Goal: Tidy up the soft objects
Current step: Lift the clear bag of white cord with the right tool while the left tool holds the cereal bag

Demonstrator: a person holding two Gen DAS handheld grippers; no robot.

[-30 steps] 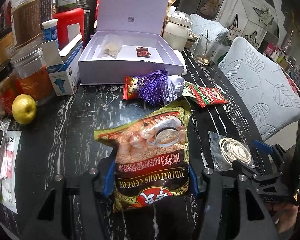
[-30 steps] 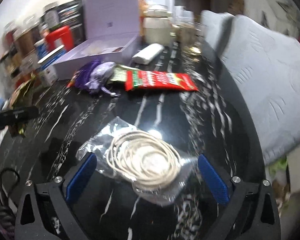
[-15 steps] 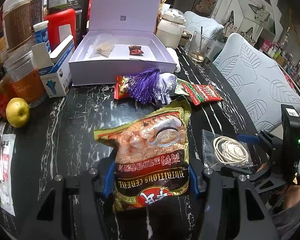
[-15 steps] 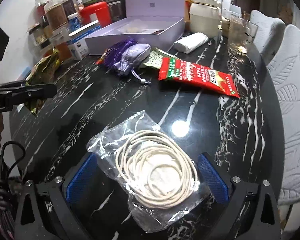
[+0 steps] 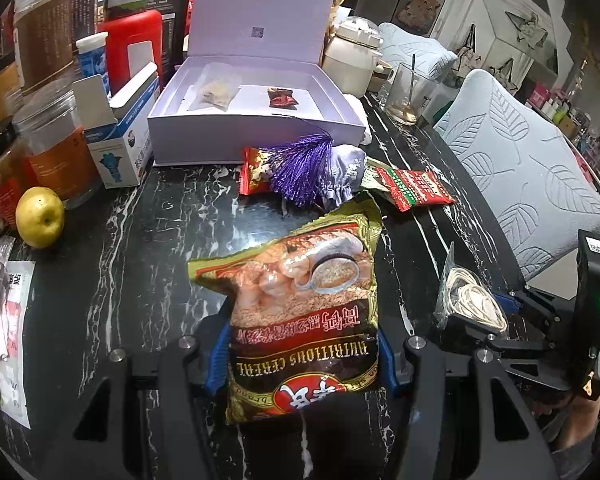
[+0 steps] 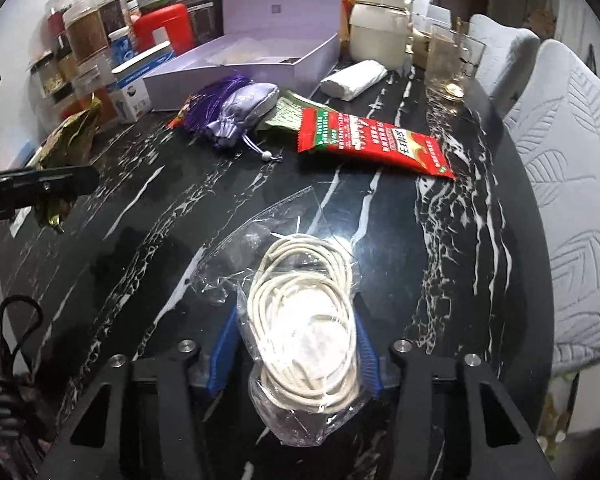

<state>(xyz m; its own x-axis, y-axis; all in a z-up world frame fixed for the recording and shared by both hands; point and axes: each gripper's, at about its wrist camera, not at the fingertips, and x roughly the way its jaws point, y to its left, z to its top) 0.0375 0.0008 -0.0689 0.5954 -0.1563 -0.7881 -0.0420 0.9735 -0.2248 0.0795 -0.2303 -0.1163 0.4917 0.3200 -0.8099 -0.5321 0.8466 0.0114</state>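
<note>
An open lilac box (image 5: pixel 256 136) at the far desk (image 5: pixel 140 240) holds 2 small packets. Left claw (image 5: pixel 300 364) pinches a cereal bag (image 5: pixel 304 300); right claw (image 6: pixel 294 356) pinches a bagged cord (image 6: pixel 304 320).

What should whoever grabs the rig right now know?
Left hand-held gripper: shut on the cereal bag.
Right hand-held gripper: shut on the clear bag of white cord.
Open lavender box at the back holds two small packets.
Still on the table: purple tassel pouch, red sachet.
Left: probably box both held bags, then those.
</note>
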